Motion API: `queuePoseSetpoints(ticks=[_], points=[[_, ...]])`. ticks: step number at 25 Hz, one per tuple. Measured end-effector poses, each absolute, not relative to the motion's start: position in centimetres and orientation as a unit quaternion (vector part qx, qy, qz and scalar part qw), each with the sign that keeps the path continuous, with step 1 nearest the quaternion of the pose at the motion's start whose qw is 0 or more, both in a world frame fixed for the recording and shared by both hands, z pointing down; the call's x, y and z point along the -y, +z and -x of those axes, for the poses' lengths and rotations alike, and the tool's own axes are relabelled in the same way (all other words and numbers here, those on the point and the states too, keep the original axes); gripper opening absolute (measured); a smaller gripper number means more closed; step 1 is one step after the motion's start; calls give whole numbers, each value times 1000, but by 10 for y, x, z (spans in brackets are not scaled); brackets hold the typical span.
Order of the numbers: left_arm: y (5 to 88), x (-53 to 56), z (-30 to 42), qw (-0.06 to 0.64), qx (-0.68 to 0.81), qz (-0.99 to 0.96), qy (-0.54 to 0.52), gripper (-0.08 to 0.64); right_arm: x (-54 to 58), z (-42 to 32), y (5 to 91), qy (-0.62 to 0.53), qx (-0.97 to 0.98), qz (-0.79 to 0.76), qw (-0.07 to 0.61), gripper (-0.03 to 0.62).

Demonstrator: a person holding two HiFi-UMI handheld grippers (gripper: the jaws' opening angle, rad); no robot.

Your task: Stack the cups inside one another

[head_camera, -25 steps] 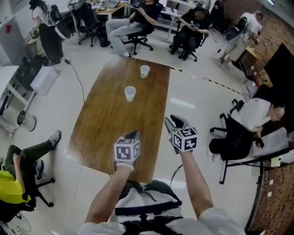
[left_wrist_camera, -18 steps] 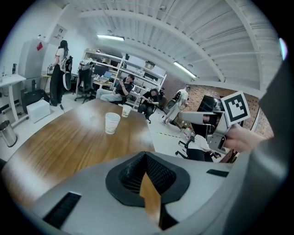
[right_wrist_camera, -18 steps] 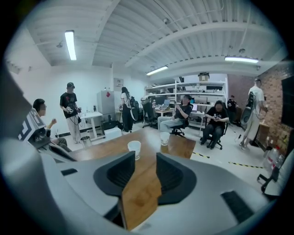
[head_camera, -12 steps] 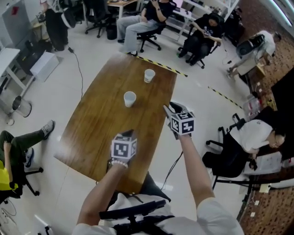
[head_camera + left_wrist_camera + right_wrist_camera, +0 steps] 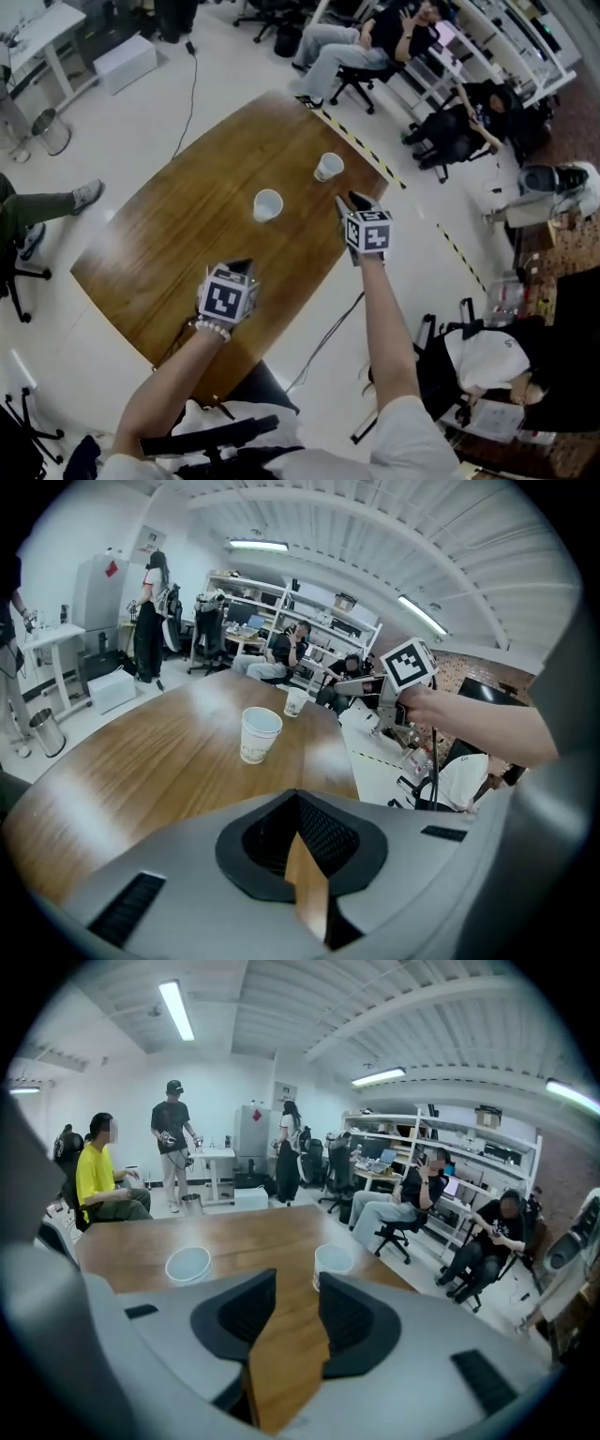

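Two white paper cups stand upright and apart on the brown wooden table [image 5: 178,244]. The near cup [image 5: 267,204] [image 5: 259,734] [image 5: 188,1264] is mid-table; the far cup [image 5: 328,166] [image 5: 296,702] [image 5: 334,1259] stands near the far right edge. My right gripper [image 5: 349,202] [image 5: 291,1283] hovers open and empty, a short way before the far cup, whose rim shows just past the right jaw's tip. My left gripper [image 5: 242,267] [image 5: 298,799] hangs over the table's near part, well short of the near cup, with its tips together and nothing between them.
Several people sit on office chairs [image 5: 375,37] beyond the table's far end. Black-and-yellow tape [image 5: 375,159] runs on the floor along the right edge. A cable [image 5: 192,84], a white box [image 5: 125,61] and a bin [image 5: 52,131] lie to the left.
Both grippers have moved forward over the table toward the cups, the right one much farther. The head view has swung, so the table now lies diagonally.
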State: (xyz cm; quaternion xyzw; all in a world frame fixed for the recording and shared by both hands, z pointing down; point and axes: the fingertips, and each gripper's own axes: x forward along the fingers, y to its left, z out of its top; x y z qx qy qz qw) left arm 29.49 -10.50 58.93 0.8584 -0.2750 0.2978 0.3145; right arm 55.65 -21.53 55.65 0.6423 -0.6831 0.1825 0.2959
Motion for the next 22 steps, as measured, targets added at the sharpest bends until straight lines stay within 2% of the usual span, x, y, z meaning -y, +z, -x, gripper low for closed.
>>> queuePoseSetpoints(ticks=[9,22], points=[[591,140,-322,315,289,-854,299,-2,276,-554,586,190,694,-609,333,172],[613,150,-325,360,281,-839,295,-2,331,-566,626,159,684,-590,398,150]])
